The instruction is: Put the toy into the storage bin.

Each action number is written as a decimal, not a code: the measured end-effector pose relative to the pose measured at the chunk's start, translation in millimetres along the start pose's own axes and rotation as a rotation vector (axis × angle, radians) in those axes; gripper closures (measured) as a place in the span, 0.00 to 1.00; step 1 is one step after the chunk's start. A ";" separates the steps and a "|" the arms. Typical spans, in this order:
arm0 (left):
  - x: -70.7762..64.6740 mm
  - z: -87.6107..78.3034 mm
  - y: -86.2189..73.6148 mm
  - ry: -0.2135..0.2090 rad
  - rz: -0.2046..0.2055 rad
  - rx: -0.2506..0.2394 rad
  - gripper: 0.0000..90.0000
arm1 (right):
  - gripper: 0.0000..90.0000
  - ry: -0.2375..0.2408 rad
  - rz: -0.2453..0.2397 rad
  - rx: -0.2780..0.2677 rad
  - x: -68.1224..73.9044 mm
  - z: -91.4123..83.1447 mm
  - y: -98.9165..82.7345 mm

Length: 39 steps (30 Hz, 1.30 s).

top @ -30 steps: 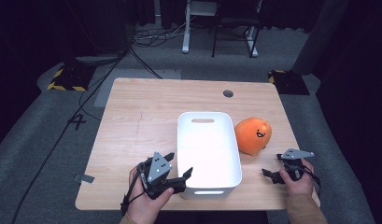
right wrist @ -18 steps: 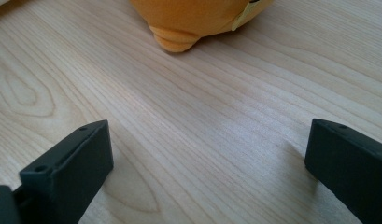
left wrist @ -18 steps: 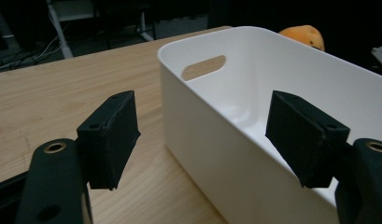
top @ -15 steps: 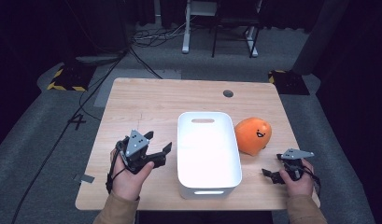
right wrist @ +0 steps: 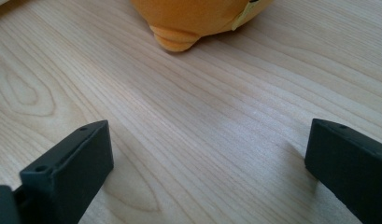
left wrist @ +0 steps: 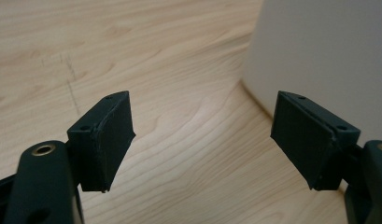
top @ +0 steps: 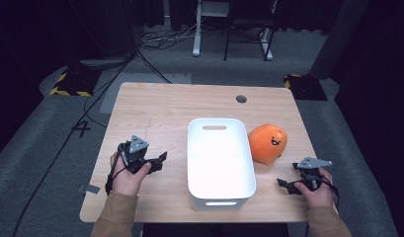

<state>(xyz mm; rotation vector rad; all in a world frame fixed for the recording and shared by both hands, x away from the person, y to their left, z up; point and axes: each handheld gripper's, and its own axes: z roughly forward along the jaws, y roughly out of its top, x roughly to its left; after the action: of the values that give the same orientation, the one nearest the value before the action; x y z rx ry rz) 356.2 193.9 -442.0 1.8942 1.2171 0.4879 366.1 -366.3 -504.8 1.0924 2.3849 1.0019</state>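
Note:
A white plastic bin [top: 219, 163] stands in the middle of the wooden table [top: 160, 113], with nothing in it that I can see. To its right lies an orange plush toy [top: 267, 143] with a small black face; its underside [right wrist: 188, 18] lies ahead of the right gripper. My left gripper [top: 157, 162] rests low on the table left of the bin, its jaws pointing at the bin's wall [left wrist: 319, 60]; they have just been opening, with nothing between them. My right gripper [top: 287, 185] sits open near the front right edge, short of the toy.
A round cable hole [top: 241, 98] lies near the table's far edge. Beyond the table, cables and a desk frame [top: 229, 29] stand on the grey floor. Bare wood stretches left of and behind the bin.
My left gripper has moved leftward away from the bin's front corner and now sits beside the bin's left wall. The right gripper has stayed in place.

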 end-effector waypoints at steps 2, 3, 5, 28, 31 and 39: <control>4.6 4.3 -5.4 0.017 0.010 0.053 0.23 | 0.03 -0.015 0.018 0.000 1.6 -0.6 0.0; 5.3 6.0 -7.2 0.024 0.015 0.071 0.23 | 0.05 -0.026 0.029 -0.005 2.4 -0.8 -0.1; 7.2 10.7 -11.8 0.023 0.027 0.112 0.22 | 0.18 -0.050 0.056 -0.028 2.1 -2.6 -0.5; 30.6 38.8 -41.8 0.064 0.042 0.189 0.16 | 0.41 -0.068 0.136 -0.021 -4.1 -20.6 30.3; 32.3 40.1 -41.7 0.060 0.037 0.180 0.16 | 0.42 -0.072 0.130 -0.028 -3.8 -22.5 32.9; 32.3 41.4 -41.0 0.063 0.037 0.179 0.15 | 0.48 -0.067 0.114 -0.033 -4.0 -31.1 43.8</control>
<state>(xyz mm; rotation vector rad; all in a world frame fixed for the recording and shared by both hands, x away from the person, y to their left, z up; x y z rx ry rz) 376.1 213.2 -502.6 2.0688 1.3060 0.4745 374.7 -363.6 -451.7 1.2424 2.2674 1.0206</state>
